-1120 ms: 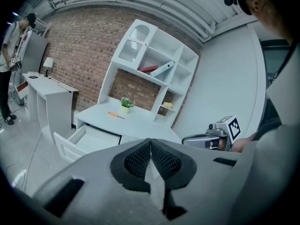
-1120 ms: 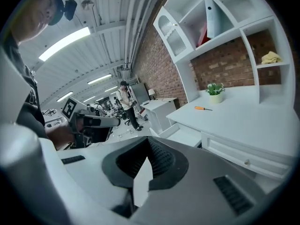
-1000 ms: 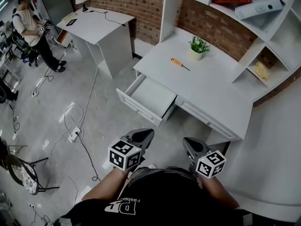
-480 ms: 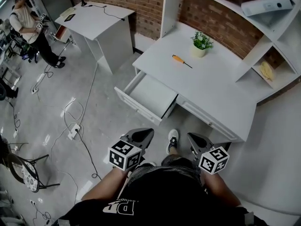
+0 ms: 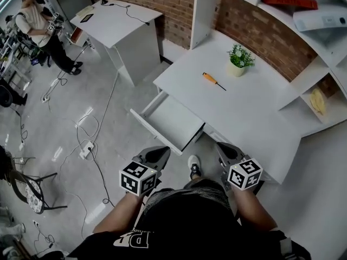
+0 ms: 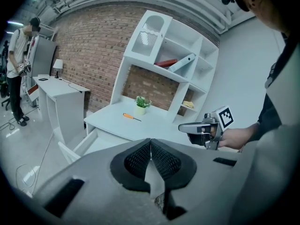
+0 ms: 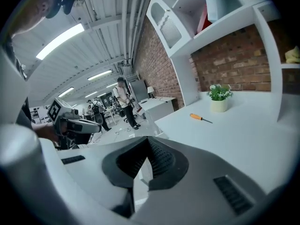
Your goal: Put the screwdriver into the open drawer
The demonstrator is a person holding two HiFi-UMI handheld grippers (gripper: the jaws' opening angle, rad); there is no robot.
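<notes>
An orange-handled screwdriver (image 5: pixel 213 80) (image 6: pixel 131 117) (image 7: pixel 200 118) lies on the white desk (image 5: pixel 255 112), just left of a small potted plant (image 5: pixel 239 58). The open drawer (image 5: pixel 169 122) juts out from the desk's left front, with nothing visible in it. My left gripper (image 5: pixel 159 154) (image 6: pixel 150 140) is shut and holds nothing, hovering over the floor in front of the drawer. Off to its right, my right gripper (image 5: pixel 223 149) (image 7: pixel 149 142) hangs near the desk's front edge, also shut and bare. Both are well short of the screwdriver.
White shelves (image 5: pixel 320 64) rise at the desk's back and right. A second white table (image 5: pixel 122 20) with a lamp stands to the left. Cables and a power strip (image 5: pixel 85 150) lie on the floor, a chair (image 5: pixel 27 191) at left. A person (image 5: pixel 40 28) stands far left.
Both grippers and my body have come closer to the desk and drawer. A foot has come into view between the grippers. The jaws stayed shut.
</notes>
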